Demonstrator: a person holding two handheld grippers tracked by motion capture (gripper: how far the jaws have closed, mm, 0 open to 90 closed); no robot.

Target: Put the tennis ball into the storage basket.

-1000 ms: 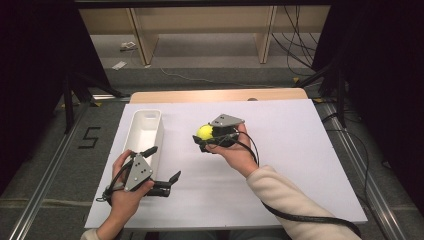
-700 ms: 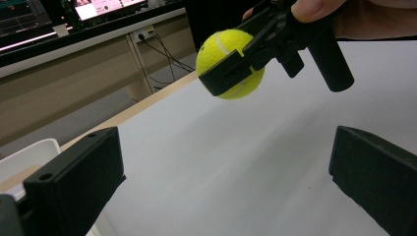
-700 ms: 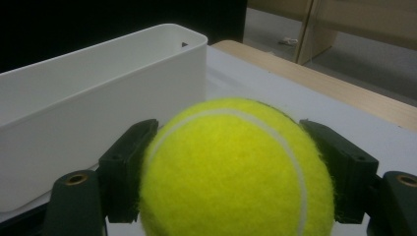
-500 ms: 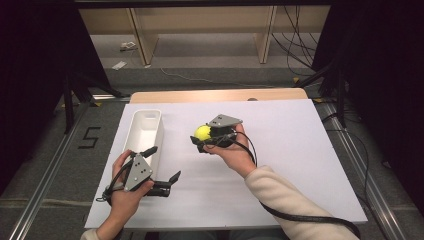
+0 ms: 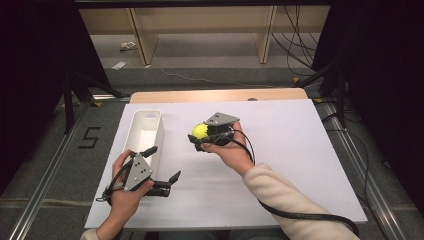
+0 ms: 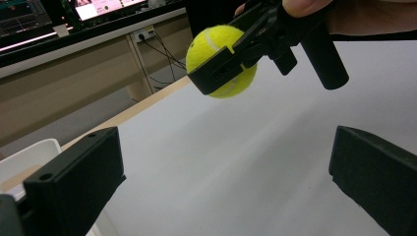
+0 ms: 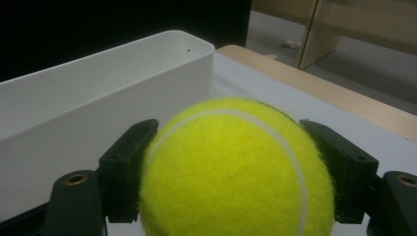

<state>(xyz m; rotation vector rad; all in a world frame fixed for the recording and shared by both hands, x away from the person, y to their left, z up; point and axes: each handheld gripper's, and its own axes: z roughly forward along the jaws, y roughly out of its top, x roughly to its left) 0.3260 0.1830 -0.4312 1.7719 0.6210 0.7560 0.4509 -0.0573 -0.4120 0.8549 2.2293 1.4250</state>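
The right gripper (image 5: 199, 138) clamps a yellow ball (image 5: 200, 131) beside the bin (image 5: 145, 131); the left gripper (image 5: 162, 167) gapes; floor marking reads "5" (image 5: 89, 137).

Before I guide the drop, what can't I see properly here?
- Underside of the tennis ball: cut off by the bottom edge in the right gripper view.
- Floor of the white bin: hidden by its near wall there.
- Left gripper: partly covered by the hand in the high view.
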